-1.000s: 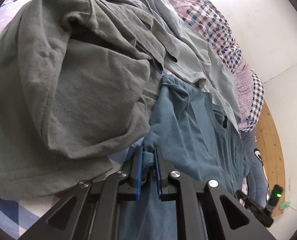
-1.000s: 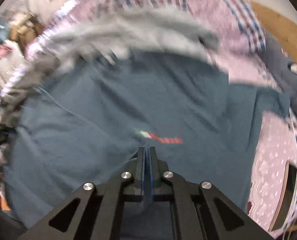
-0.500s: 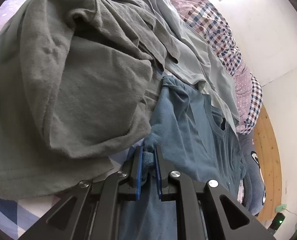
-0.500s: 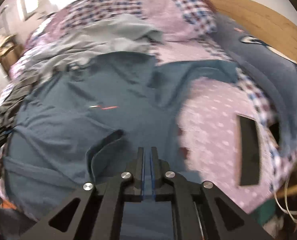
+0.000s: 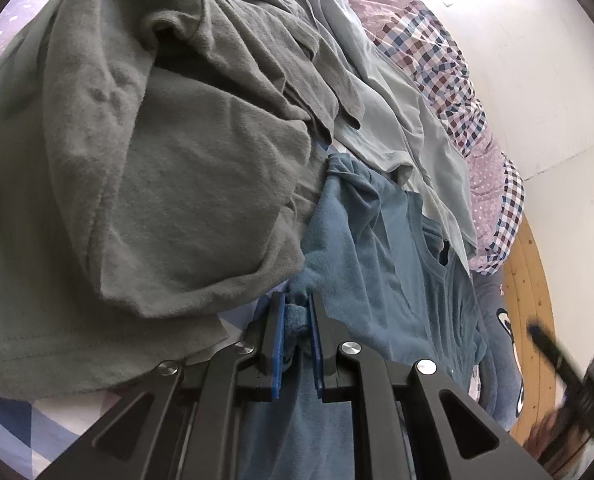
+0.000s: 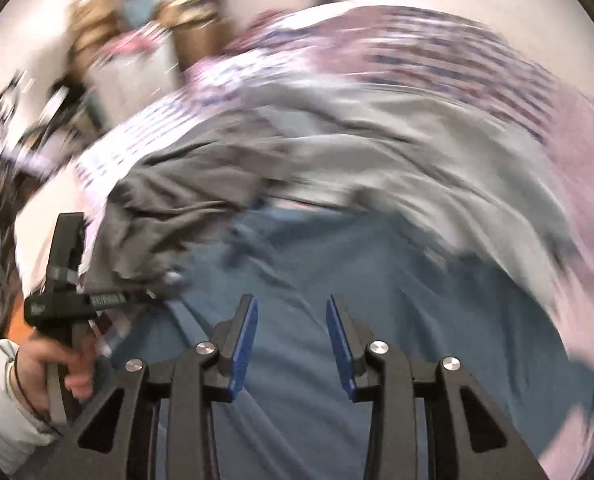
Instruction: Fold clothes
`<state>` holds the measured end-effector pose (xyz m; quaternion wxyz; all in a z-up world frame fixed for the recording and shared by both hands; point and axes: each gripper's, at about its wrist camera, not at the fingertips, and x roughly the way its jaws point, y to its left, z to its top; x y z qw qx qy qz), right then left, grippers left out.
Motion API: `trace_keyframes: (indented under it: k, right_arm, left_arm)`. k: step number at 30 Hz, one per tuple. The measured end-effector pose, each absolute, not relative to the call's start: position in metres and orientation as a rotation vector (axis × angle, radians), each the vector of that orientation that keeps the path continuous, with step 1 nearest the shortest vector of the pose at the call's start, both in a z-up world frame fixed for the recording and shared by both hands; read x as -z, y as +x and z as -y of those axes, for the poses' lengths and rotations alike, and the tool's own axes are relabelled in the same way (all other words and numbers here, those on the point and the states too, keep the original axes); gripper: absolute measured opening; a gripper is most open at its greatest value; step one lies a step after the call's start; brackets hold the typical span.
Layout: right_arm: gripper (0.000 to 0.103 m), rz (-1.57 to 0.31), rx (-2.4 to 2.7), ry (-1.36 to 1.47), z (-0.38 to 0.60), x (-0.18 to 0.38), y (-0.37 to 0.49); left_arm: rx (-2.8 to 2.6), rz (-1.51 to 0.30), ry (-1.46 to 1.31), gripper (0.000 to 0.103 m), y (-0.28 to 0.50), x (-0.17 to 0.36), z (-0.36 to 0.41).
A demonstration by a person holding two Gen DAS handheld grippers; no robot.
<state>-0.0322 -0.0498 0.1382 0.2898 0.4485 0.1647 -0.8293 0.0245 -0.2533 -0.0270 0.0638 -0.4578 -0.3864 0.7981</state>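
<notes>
A blue T-shirt (image 5: pixel 381 264) lies spread over the bed. My left gripper (image 5: pixel 297 322) is shut on a bunched edge of it, beside a heap of grey-green clothes (image 5: pixel 145 168). In the blurred right wrist view the same blue T-shirt (image 6: pixel 337 280) fills the middle, and my right gripper (image 6: pixel 291 320) hovers over it, open, with nothing between its blue pads. At the left of that view a hand (image 6: pixel 57 364) holds the left gripper's handle (image 6: pixel 61 304).
A pale grey-green shirt (image 5: pixel 397 120) lies beyond the blue one, on a purple checked bedcover (image 5: pixel 457 68). A wooden bed frame (image 5: pixel 533 280) and a dark blue cushion (image 5: pixel 501 340) sit at the right. A white wall (image 5: pixel 537 60) rises behind. The right gripper's blurred handle (image 5: pixel 577 380) shows at lower right.
My right gripper has opened and let go of the blue T-shirt, and has swung left toward the clothes heap. The left gripper stays shut on the shirt's edge, barely moved.
</notes>
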Motion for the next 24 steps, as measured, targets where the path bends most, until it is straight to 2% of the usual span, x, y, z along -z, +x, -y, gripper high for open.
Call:
trace_keyframes:
  k: [5, 12, 13, 14, 15, 18, 19, 22, 24]
  right_arm:
    - [0.038, -0.764, 2.041, 1.224, 0.14, -0.084, -0.07]
    - [0.036, -0.97, 1.955, 1.236, 0.187, -0.032, -0.095]
    - [0.035, -0.969, 1.97, 1.238, 0.189, -0.03, -0.1]
    - [0.03, -0.957, 1.996, 1.239, 0.188, -0.031, -0.106]
    - [0.014, -0.944, 2.023, 1.24, 0.188, -0.032, -0.113]
    - [0.0, -0.904, 2.102, 1.242, 0.186, -0.035, -0.131]
    - [0.0, -0.89, 2.128, 1.243, 0.186, -0.036, -0.138]
    - [0.0, -0.657, 2.338, 1.186, 0.16, -0.076, -0.161]
    - [0.0, -0.587, 2.36, 1.218, 0.148, -0.084, -0.168]
  left_arm:
    - [-2.418, 1.148, -1.393, 0.013, 0.024, 0.026, 0.252]
    - [-2.418, 1.119, -1.399, 0.012, 0.021, 0.023, 0.252]
    - [-2.427, 1.1, -1.398, 0.012, 0.02, 0.022, 0.251]
    - [-2.438, 1.08, -1.397, 0.011, 0.02, 0.02, 0.25]
    - [-2.45, 1.058, -1.394, 0.011, 0.02, 0.019, 0.248]
    - [-2.48, 1.003, -1.387, 0.008, 0.021, 0.015, 0.244]
    - [-2.486, 0.993, -1.383, 0.007, 0.022, 0.014, 0.243]
    - [-2.5, 0.957, -1.384, 0.006, 0.024, 0.012, 0.24]
    - [-2.496, 0.957, -1.386, 0.006, 0.025, 0.012, 0.241]
